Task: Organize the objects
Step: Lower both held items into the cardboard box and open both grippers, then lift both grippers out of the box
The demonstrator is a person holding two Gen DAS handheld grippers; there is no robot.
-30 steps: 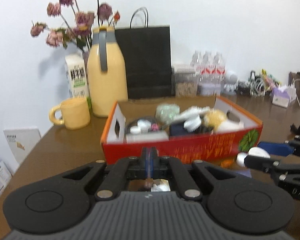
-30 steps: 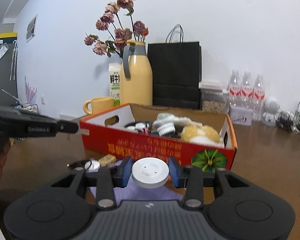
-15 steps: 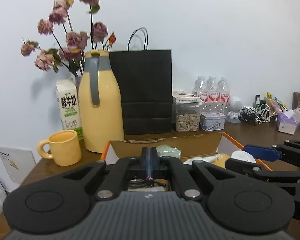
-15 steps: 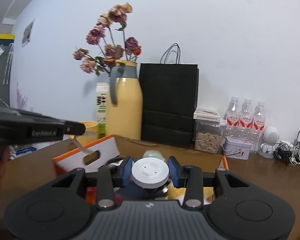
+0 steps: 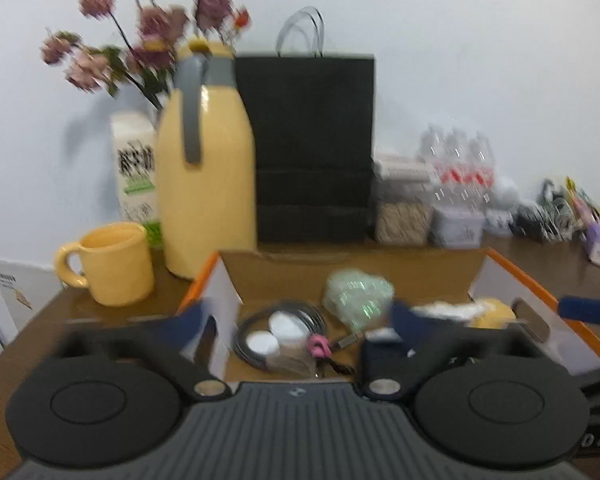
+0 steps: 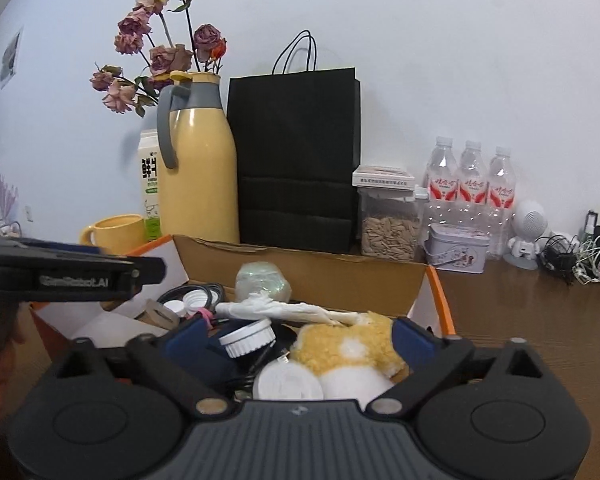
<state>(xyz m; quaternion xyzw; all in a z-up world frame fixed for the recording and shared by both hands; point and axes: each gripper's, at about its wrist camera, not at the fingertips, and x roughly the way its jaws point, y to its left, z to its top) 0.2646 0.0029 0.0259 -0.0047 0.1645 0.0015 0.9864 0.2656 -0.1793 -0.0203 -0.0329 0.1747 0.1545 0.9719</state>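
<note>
Both your grippers hang over the open cardboard box (image 6: 416, 280), and both have just been opening. The right gripper (image 6: 296, 344) now stands with its jaws wide apart and nothing pressed between the blue pads; the white round disc (image 6: 288, 384) lies below them inside the box, just beside the yellow plush toy (image 6: 348, 344) and a ribbed white cap (image 6: 248, 338). So that drop looks done. Your left gripper (image 5: 300, 326) is likewise spread wide, empty, over the box's left end, where a coiled black cable (image 5: 248, 344) rings two small white caps (image 5: 280, 324), with a pink clip (image 5: 318, 346) at its edge and a pale green bundle (image 5: 358, 290) behind; the view is blurred, so whatever it let go I cannot pick out.

The box already holds a good heap, including a white glove (image 6: 288, 308). What remains outside it is hidden from both cameras here; the yellow mug (image 5: 118, 262), thermos (image 5: 206, 176) and black paper bag (image 5: 312, 144) behind seem to be background. I judge you are between items: pull back and look for the next loose one.
</note>
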